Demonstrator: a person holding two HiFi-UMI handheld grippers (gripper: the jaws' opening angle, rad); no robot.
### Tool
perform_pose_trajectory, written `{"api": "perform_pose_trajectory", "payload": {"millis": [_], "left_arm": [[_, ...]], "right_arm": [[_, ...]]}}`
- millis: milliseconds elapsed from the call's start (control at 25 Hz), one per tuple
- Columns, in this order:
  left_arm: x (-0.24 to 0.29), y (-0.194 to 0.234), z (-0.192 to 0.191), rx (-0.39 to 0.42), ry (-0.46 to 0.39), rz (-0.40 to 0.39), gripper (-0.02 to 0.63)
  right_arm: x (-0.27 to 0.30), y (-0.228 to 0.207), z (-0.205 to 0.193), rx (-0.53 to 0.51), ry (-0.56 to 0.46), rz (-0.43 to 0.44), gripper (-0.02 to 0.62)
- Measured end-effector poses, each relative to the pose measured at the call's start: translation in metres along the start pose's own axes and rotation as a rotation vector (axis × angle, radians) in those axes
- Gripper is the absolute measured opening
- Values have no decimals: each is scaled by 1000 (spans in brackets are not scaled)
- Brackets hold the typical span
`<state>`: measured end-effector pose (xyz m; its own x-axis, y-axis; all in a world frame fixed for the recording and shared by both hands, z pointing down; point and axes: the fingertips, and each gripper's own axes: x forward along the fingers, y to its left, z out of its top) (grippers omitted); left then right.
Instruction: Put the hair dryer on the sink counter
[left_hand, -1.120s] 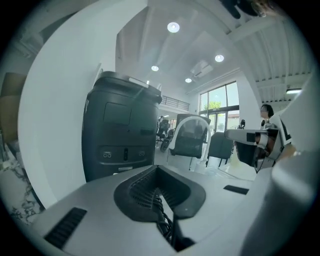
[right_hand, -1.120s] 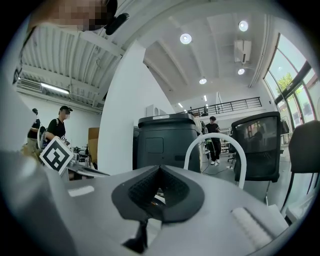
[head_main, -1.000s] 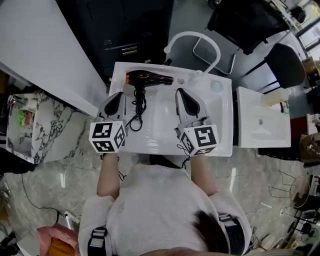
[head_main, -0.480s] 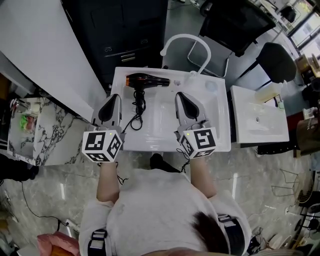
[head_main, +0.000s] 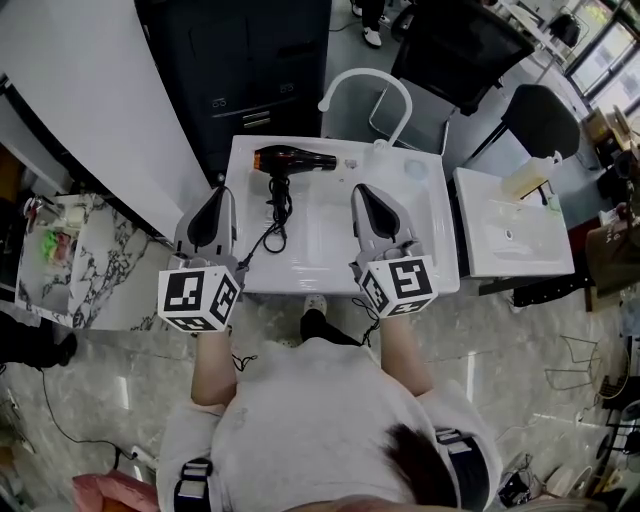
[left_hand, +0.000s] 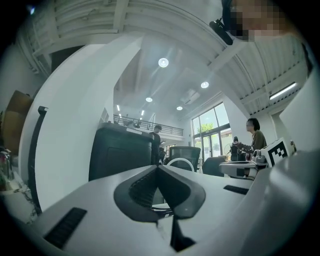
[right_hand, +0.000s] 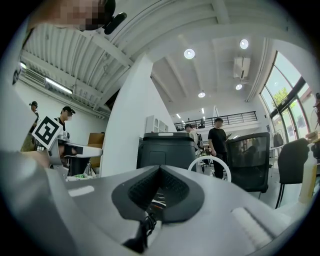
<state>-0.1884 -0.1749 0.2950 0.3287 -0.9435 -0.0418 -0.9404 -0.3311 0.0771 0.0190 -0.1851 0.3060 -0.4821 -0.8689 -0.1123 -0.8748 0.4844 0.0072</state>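
Observation:
The hair dryer, black with an orange rear end, lies on its side at the back left of the white sink counter. Its black cord runs in loops toward the counter's front. My left gripper is shut and empty, at the counter's left edge beside the cord. My right gripper hovers over the basin, right of the cord, shut and empty too. In the left gripper view and the right gripper view the jaw tips meet with nothing between them.
A white arched faucet rises at the counter's back. A second white basin with a bottle stands to the right. A black cabinet stands behind, black chairs behind at right, a marble top to the left.
My left gripper has drawn back and leftward, from over the counter near the cord to its left edge. The right gripper has stayed nearly still. The hair dryer has not moved.

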Motion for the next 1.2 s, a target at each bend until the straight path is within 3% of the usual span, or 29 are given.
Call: {"api": "perform_pose_trajectory", "payload": {"millis": [680, 1200], "left_arm": [[-48, 1, 21, 9, -76, 46, 8], [-53, 1, 15, 62, -54, 82, 8]], "right_arm": [[-35, 23, 16, -31, -23, -21, 11], [-46, 22, 18, -30, -33, -47, 11]]}}
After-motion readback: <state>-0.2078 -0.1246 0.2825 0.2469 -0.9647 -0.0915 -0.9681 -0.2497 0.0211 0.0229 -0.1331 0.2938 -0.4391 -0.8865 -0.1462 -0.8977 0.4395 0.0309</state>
